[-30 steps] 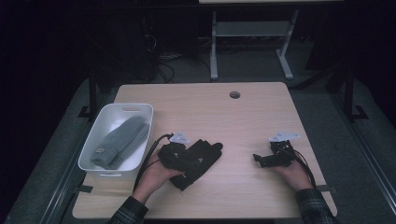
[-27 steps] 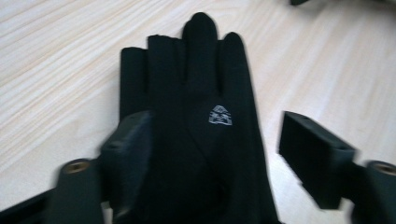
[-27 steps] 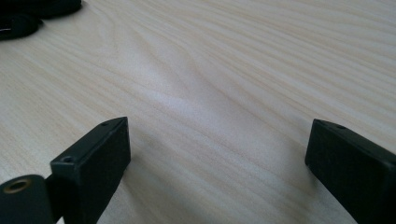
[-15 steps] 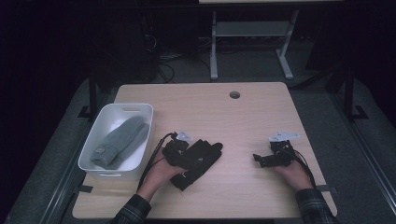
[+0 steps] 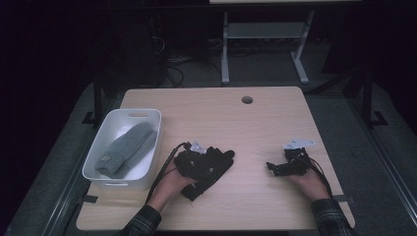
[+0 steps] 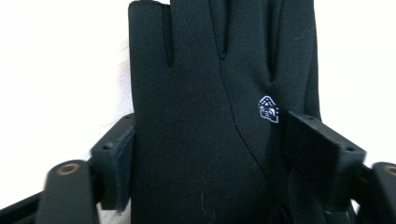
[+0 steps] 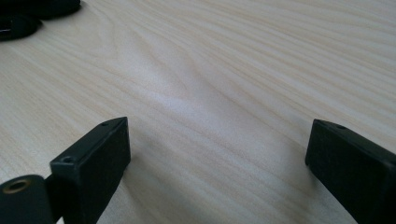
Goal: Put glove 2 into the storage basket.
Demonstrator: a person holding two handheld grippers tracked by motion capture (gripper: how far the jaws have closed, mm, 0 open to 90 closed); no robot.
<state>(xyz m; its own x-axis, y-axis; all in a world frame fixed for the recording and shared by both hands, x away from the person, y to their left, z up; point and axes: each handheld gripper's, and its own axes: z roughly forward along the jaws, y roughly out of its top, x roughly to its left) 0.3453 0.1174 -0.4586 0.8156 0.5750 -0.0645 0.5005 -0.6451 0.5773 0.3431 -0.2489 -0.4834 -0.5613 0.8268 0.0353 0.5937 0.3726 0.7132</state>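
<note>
A black glove lies flat near the middle of the wooden table, fingers pointing away from my left hand. My left gripper sits low over its cuff end. In the left gripper view the glove, with a small white logo, lies between the jaws of that gripper. The jaws have just been closing, and the cloth between them still looks flat and unbunched. My right gripper rests on the table at the right, open over bare wood, with the glove's dark edge far off.
A white basket stands at the table's left and holds a folded grey cloth. A round cable hole sits near the far edge. Dark floor, cables and a metal stand lie beyond the table.
My left gripper has sunk slightly onto the glove. The right hand and its gripper have kept still.
</note>
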